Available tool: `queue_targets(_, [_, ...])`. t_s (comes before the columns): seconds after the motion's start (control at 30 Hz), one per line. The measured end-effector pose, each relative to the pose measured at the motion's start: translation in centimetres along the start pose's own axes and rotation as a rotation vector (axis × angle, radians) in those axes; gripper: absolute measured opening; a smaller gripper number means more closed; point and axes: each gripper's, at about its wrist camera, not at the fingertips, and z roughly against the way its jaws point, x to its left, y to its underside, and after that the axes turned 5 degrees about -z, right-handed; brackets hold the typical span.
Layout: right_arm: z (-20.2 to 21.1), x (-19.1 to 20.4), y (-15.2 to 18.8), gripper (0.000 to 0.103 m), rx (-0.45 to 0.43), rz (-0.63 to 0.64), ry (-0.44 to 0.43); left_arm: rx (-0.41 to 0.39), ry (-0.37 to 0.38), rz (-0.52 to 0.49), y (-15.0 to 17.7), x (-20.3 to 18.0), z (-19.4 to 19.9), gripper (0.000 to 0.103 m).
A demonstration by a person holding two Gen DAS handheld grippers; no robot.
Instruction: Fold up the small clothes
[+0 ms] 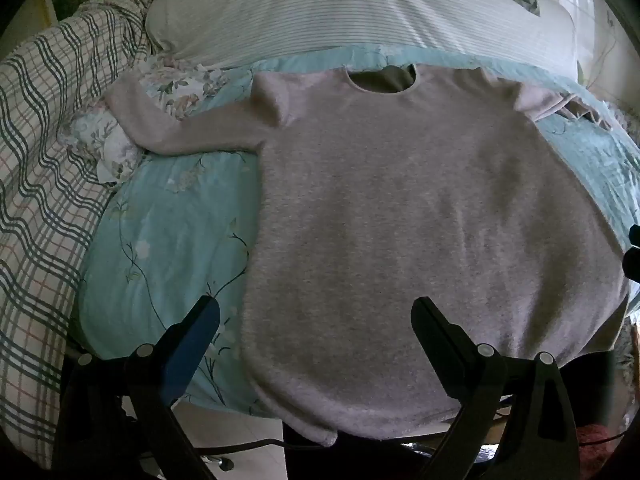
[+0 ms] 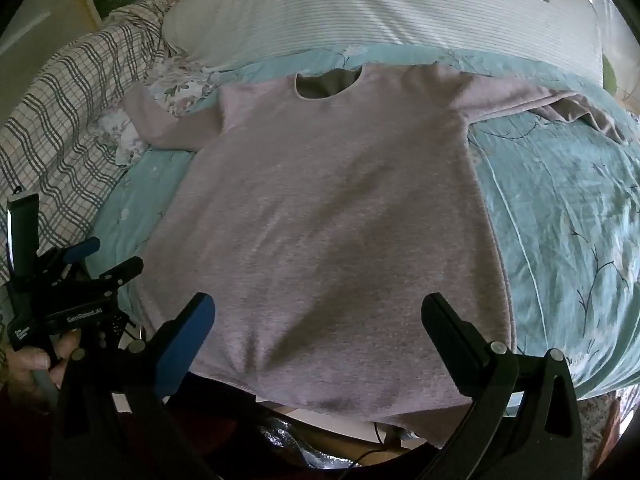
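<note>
So we're looking at a bed [image 1: 168, 216] with a teal floral cover, a plaid blanket [image 1: 44, 168] on the left and a striped white pillow [image 1: 340, 12] up top. The pinkish-grey sweater [image 1: 400, 220] lies flat on the cover, neckline toward the pillow, sleeves out sideways, hem hanging off the near edge. Our left hand-held gripper [image 1: 316, 312] and right hand-held gripper [image 2: 318, 308] both hover over the hem, jaws wide apart, gripping nothing. White lettering on the left one looks like "GenRobot.AI"

Both wrist views look steeply down, sharing the sweater [image 1: 400, 208].
</note>
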Motion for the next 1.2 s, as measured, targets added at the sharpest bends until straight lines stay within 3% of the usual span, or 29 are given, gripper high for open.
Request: queue_targets(1.2, [0.0,0.1,-0.2,0.103,-0.014,-0.013,0.002,0.002,0.007,0.002,-0.1,-1.0,-0.5,0.097])
